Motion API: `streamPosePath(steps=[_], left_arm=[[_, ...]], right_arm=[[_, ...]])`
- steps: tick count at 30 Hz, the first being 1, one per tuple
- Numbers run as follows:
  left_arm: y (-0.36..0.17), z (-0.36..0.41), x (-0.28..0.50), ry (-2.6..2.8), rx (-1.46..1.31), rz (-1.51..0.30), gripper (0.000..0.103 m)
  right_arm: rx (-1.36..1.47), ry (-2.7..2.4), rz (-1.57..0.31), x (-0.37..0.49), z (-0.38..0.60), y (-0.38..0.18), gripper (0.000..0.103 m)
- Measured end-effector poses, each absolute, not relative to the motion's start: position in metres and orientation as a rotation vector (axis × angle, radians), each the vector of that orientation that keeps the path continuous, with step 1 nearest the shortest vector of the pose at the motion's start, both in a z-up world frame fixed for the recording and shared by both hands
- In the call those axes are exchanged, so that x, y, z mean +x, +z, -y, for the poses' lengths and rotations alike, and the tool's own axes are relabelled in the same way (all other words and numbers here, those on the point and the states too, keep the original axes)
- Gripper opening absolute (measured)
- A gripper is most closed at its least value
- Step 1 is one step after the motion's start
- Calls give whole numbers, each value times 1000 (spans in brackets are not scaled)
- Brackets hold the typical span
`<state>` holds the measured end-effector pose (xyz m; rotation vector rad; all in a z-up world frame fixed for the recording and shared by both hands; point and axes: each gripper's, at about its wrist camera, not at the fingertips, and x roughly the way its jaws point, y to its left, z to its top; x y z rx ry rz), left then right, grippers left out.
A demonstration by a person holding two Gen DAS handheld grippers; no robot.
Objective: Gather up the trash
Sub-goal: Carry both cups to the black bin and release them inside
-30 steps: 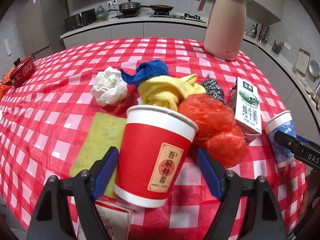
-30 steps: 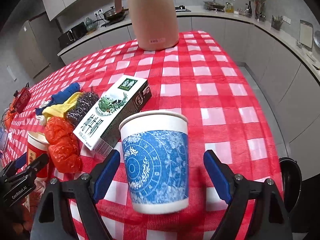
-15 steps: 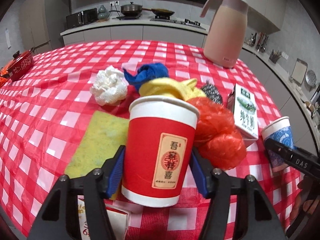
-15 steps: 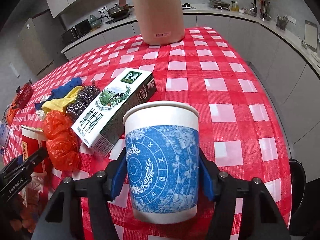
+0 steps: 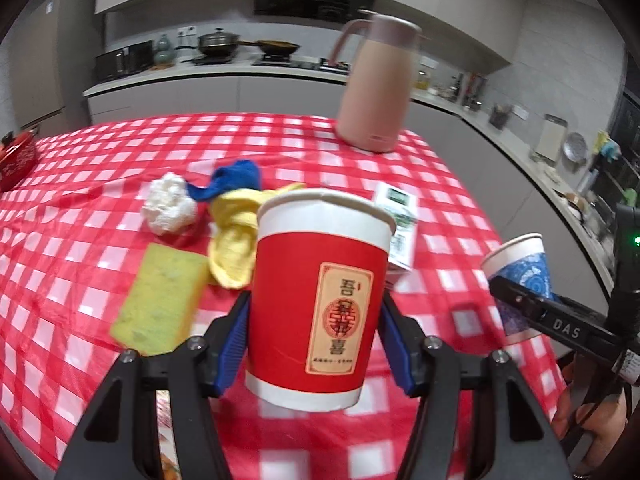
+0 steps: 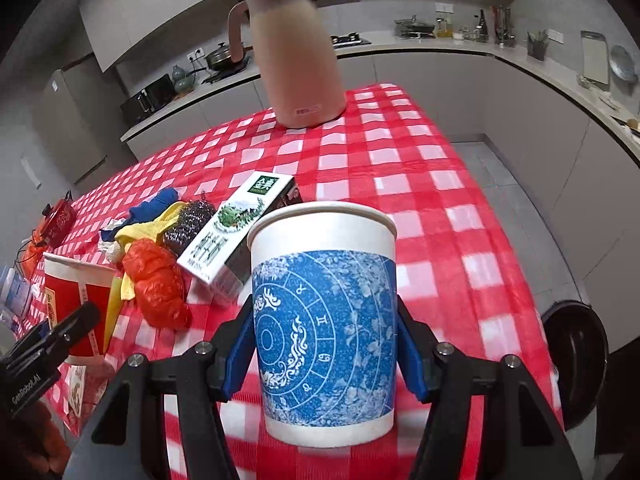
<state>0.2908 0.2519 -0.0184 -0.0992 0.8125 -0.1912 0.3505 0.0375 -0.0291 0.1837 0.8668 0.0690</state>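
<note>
Left gripper [image 5: 314,350] clamped on a red paper cup with a white rim and a gold label [image 5: 318,300], blue pads pressed to both sides of the wall, cup upright and lifted clear of the red-and-white checked tablecloth [image 5: 100,168]. Right gripper [image 6: 326,350] clenched the same way on a white paper cup with a blue zodiac print [image 6: 324,312], also upright and off the cloth (base blurred against the checks below).

Behind the red cup on the table: a flat yellow-green sponge [image 5: 160,300], a crumpled yellow cloth [image 5: 236,240], a blue cloth [image 5: 236,178] and a white crumpled wad [image 5: 168,204], close together. From the right wrist view, a crumpled orange-red plastic bag [image 6: 158,284] lying against a white-and-green milk carton [image 6: 236,228], with a dark steel-wool scourer [image 6: 188,220] touching the carton's left side. Tall pink thermos jug with a handle [image 6: 296,52] upright near the far edge of the table, well apart from the litter. Black round bin [image 6: 576,344] on the floor off the table's right edge.
</note>
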Motion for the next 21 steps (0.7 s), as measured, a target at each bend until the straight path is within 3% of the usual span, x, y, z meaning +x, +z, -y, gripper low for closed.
streamPosePath(steps=[21], left_arm=[[-13, -137, 242, -407, -9, -797, 61]], right_arm=[[276, -76, -818, 249, 55, -18, 64]])
